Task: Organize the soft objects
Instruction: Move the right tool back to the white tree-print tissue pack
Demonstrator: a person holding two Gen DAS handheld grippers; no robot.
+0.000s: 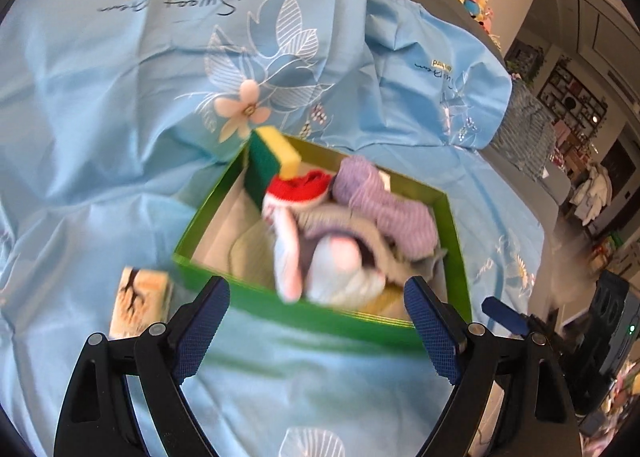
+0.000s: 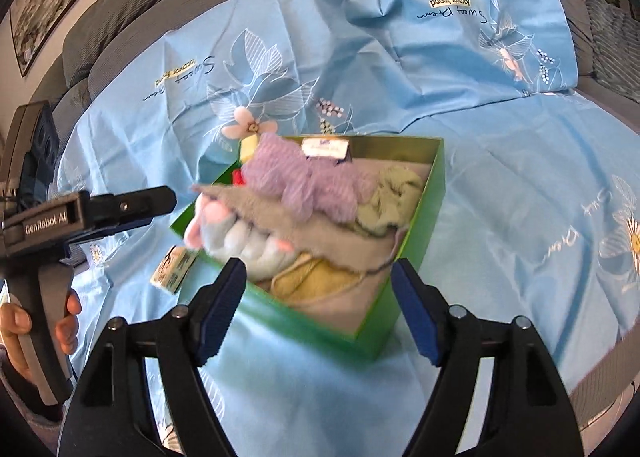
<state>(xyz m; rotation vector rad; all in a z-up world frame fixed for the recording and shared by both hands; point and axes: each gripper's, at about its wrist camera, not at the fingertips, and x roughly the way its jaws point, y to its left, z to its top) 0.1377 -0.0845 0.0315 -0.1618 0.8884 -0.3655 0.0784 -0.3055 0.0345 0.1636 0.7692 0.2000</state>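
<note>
While heaped with soft things, one green box (image 1: 320, 313), two hand-held grippers (image 1: 316, 321) (image 2: 316, 309) wide open, both empty.

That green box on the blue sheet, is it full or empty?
Full. The green box has no lid on, and the purple cloth, grey cloth and sponge pile above its rim.

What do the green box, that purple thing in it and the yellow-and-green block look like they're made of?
Green box: probably glossy cardboard, judging by its thin, stiff, straight walls with a slight sheen and a pale inside.
Purple thing: soft fabric, perhaps knit or terry; it is ribbed, fuzzy and slumped.
Yellow-and-green block: looks like a foam sponge with a dark green scouring layer, matte on both sides.
</note>
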